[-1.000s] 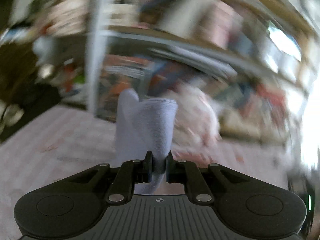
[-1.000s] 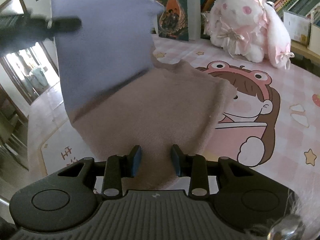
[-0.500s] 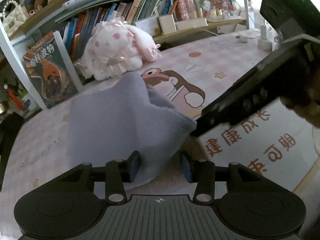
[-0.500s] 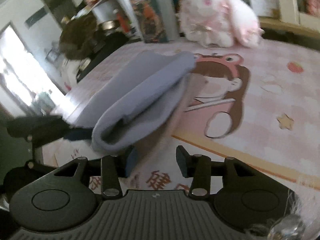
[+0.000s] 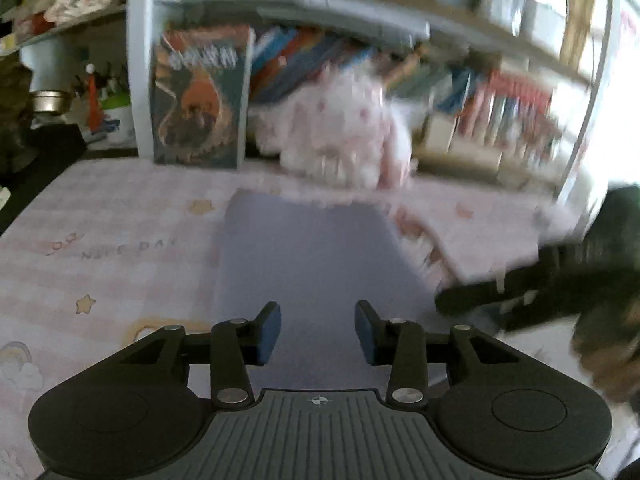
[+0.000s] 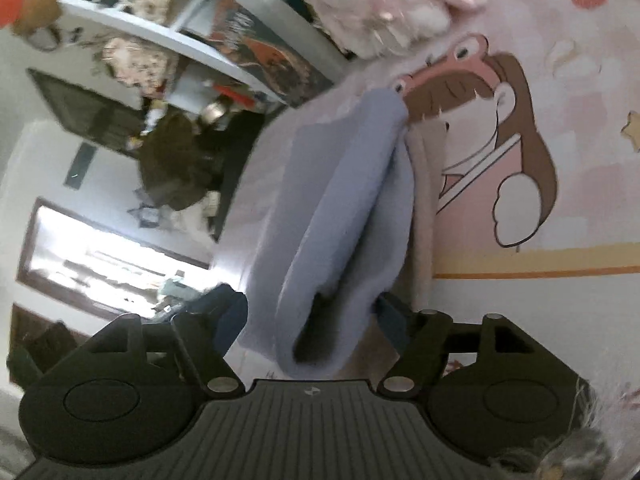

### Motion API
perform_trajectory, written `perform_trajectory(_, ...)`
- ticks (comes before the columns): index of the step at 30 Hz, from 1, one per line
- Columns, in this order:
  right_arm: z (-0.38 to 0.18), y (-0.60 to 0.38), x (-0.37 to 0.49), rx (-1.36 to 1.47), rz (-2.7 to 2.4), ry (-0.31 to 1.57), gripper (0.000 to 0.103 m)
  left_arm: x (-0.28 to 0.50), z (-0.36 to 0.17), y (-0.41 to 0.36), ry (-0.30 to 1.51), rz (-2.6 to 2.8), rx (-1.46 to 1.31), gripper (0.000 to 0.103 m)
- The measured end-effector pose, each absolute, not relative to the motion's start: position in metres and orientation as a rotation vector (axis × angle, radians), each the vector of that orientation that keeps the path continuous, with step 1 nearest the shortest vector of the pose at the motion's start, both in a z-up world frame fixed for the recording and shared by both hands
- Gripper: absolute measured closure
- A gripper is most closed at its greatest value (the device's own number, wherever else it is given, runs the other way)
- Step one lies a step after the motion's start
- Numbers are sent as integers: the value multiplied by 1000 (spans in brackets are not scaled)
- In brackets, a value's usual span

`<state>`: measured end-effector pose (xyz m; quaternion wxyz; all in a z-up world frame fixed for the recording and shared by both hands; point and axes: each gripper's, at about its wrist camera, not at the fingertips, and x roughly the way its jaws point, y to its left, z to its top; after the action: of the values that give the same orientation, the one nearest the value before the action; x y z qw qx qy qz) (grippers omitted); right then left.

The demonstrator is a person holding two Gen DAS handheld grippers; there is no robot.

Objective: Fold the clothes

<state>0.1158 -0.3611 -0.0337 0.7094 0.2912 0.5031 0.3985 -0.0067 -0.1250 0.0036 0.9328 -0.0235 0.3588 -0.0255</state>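
- The lavender garment (image 5: 312, 264) lies folded on the pink table mat (image 5: 100, 240), so the fold looks just laid; next, probably smooth it or fold again.
- The left gripper (image 5: 318, 330) is open over its near edge, jaws narrowing slightly.
- The right gripper (image 6: 312, 320), jaws widening, loosely straddles the fold's end; only this view shows the beige layer (image 6: 424, 200).

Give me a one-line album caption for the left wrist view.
Left gripper, open, over a folded lavender cloth on a pink cartoon table cover, plush toy behind.
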Motion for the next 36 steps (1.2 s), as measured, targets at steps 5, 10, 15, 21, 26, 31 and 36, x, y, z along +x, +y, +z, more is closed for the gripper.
perform_trajectory(5,-10,-336,103,478,843,1003,87,-14,-21,-126,786,-30,-50,65)
perform_trajectory(10,8,-339,67,330,940,878,88,-11,-22,-119,815,-52,-67,65)
perform_trajectory(15,-34,-351,95,405,741,1035,84,-8,-20,-129,828,-73,21,62)
perform_trajectory(21,-18,-355,96,386,759,966,63,-10,4,-117,744,-85,-1,62)
perform_trajectory(26,-11,-345,114,413,736,959,56,3,11,-100,709,-65,-61,62)
perform_trajectory(31,-15,-333,117,387,686,996,81,16,-6,-100,750,-63,-57,62)
perform_trajectory(36,15,-347,89,430,879,723,103,20,-9,-98,784,-39,-56,62)
